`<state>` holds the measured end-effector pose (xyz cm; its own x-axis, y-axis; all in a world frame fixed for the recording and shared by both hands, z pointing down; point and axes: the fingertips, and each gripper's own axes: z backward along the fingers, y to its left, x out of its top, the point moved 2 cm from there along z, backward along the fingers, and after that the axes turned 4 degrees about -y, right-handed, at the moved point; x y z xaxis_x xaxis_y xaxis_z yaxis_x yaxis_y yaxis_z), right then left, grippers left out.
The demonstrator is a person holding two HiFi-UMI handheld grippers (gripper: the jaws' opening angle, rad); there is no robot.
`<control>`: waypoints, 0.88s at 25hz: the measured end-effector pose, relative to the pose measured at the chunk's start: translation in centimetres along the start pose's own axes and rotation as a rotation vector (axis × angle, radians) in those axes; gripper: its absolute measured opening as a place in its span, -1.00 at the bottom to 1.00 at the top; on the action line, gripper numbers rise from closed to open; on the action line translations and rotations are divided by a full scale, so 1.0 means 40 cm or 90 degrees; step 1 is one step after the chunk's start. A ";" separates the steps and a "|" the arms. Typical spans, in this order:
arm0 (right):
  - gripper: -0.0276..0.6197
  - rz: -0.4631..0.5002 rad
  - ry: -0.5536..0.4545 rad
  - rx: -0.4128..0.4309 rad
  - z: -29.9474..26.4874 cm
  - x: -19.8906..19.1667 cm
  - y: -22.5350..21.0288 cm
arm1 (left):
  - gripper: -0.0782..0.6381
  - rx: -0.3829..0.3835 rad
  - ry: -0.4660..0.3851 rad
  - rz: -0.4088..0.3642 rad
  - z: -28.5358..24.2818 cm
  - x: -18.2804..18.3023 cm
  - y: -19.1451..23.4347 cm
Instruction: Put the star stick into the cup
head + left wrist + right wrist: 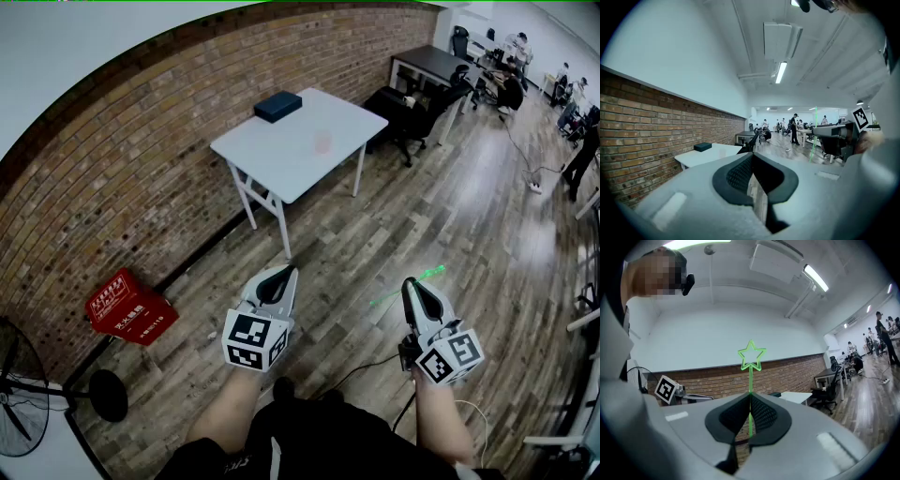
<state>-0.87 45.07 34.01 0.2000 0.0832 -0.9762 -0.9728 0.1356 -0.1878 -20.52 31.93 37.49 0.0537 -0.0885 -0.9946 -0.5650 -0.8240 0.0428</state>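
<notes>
Gripping the star stick (750, 363) in the right gripper (750, 397): jaws pinched shut on the thin green stem, with the star poking up past the tips. Held low on the stem, most likely to leave the long part free for dropping into the cup (322, 142).

Nothing in the left gripper (752, 157): jaws shut on themselves, empty, held out beside the other one (maybe just waiting for a job).

Standing on the wood floor, well apart from the white table (272, 164) by the brick wall. On that table, the little pinkish cup near the middle, and a dark box (277, 106) close to the far corner. So, a walk to make before any dropping in, going by how far off the table looks.

Hard to make out the cup: pale and tiny in the head view, and not found in either gripper view. No telling how wide its mouth is. Bottom of the stem lost down between the right jaws. In the head view, only a faint green line for the stick.
</notes>
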 end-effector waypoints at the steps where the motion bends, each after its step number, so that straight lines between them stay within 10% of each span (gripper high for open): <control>1: -0.91 0.001 0.000 0.001 0.003 0.002 0.001 | -0.76 0.001 0.004 -0.005 -0.001 0.000 -0.006; 22: -0.90 -0.087 0.009 0.064 0.065 -0.029 -0.064 | -0.76 -0.038 0.003 0.003 -0.113 0.002 -0.118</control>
<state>1.68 47.21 35.89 0.3281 0.0438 -0.9436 -0.9198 0.2424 -0.3086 -14.13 33.27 37.62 0.0543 -0.0951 -0.9940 -0.5157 -0.8551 0.0536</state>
